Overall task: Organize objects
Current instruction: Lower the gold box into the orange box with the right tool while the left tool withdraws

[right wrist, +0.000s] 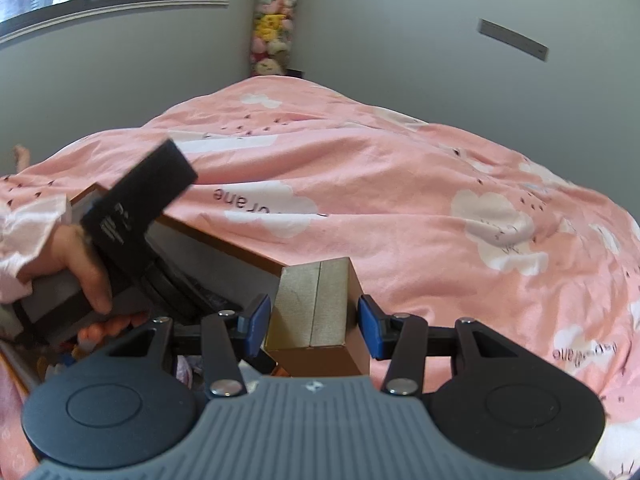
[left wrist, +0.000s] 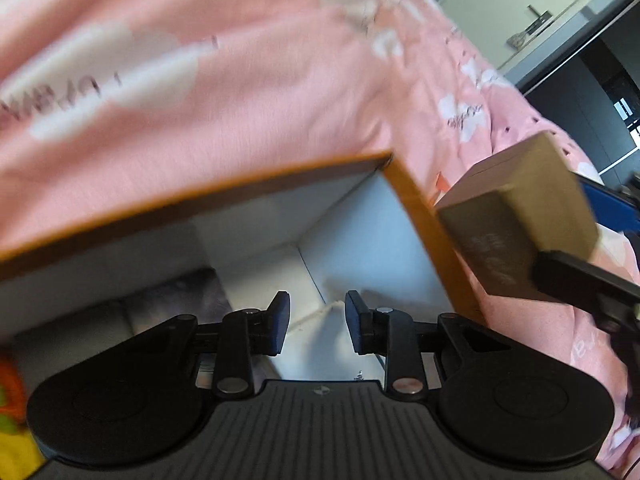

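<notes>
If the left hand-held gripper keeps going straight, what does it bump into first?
Probably the white floor inside the orange-rimmed box: the left hand-held gripper points down into it. Depth is hard to judge.

My left gripper [left wrist: 317, 322] sits over the orange-rimmed box [left wrist: 416, 208]; my own body hides the box's near floor, and its near-left rim runs off the picture edge. A grey patterned thing [left wrist: 188, 292] inside is blurred, can't tell what. The quilt [left wrist: 200, 60] print on the far left is smeared, unreadable. The small brown box [right wrist: 316, 312] in my right gripper [right wrist: 314, 326]: its bottom is hidden behind my body, face lettering blurred. A colourful thing [left wrist: 10, 412] at near left is cut off.
</notes>
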A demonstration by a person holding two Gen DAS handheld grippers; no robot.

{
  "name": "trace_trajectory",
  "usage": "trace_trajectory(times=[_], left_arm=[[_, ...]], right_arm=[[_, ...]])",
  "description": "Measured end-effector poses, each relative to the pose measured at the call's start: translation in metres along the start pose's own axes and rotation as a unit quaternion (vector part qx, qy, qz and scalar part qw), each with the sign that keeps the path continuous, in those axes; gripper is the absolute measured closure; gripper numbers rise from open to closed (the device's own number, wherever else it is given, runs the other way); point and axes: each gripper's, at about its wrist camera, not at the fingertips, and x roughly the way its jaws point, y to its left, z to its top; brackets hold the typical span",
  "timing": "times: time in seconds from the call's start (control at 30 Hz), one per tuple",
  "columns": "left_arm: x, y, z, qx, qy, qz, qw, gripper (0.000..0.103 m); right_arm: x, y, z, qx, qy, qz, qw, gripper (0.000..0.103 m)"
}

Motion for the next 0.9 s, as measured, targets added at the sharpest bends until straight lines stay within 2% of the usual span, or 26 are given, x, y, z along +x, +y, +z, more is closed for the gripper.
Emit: trace_trajectory(times=[0.13, 0.23, 0.27, 0.3, 0.37, 0.4, 0.5, 0.63, 0.67, 0.7, 0.77, 0.9], left_arm=[[-0.04, 0.003, -0.008, -0.017, -0.043, 0.039, 0.9982, 0.07], [-0.066, 0.011, -0.021, -0.05, -0.071, 0.057, 0.9945, 0.069], [-0.071, 0.013, -0.025, -0.06, -0.078, 0.058, 0.9934, 0.069], [-0.075, 0.015, -0.03, -0.068, -0.085, 0.06, 0.9922, 0.068], [-0.076, 0.016, -0.038, -0.082, -0.095, 0.066, 0.9899, 0.068], [-0.076, 0.017, -0.042, -0.088, -0.098, 0.067, 0.989, 0.068], [-0.072, 0.021, -0.051, -0.102, -0.098, 0.063, 0.9879, 0.067], [-0.068, 0.026, -0.057, -0.111, -0.099, 0.058, 0.9872, 0.067], [-0.067, 0.028, -0.058, -0.113, -0.099, 0.056, 0.9871, 0.067], [-0.066, 0.029, -0.058, -0.115, -0.1, 0.054, 0.9869, 0.067], [-0.063, 0.029, -0.057, -0.116, -0.103, 0.052, 0.9864, 0.067], [-0.056, 0.029, -0.051, -0.123, -0.105, 0.045, 0.9858, 0.067]], right_arm=[[-0.006, 0.013, 0.005, -0.067, -0.021, 0.007, 0.998, 0.053], [-0.009, 0.025, 0.013, -0.115, -0.034, 0.038, 0.992, 0.054], [-0.007, 0.029, 0.016, -0.129, -0.03, 0.056, 0.99, 0.068], [-0.003, 0.035, 0.018, -0.146, -0.024, 0.071, 0.986, 0.091], [0.009, 0.046, 0.022, -0.181, -0.004, 0.093, 0.979, 0.091], [0.017, 0.052, 0.023, -0.199, 0.006, 0.089, 0.976, 0.093], [0.042, 0.066, 0.025, -0.244, 0.04, 0.077, 0.966, 0.093], [0.053, 0.07, 0.029, -0.24, 0.067, 0.084, 0.965, 0.092], [0.052, 0.072, 0.03, -0.24, 0.072, 0.088, 0.964, 0.09], [0.052, 0.075, 0.029, -0.244, 0.076, 0.091, 0.963, 0.083], [0.051, 0.083, 0.025, -0.26, 0.084, 0.09, 0.958, 0.076], [0.052, 0.096, 0.014, -0.284, 0.105, 0.1, 0.948, 0.071]])
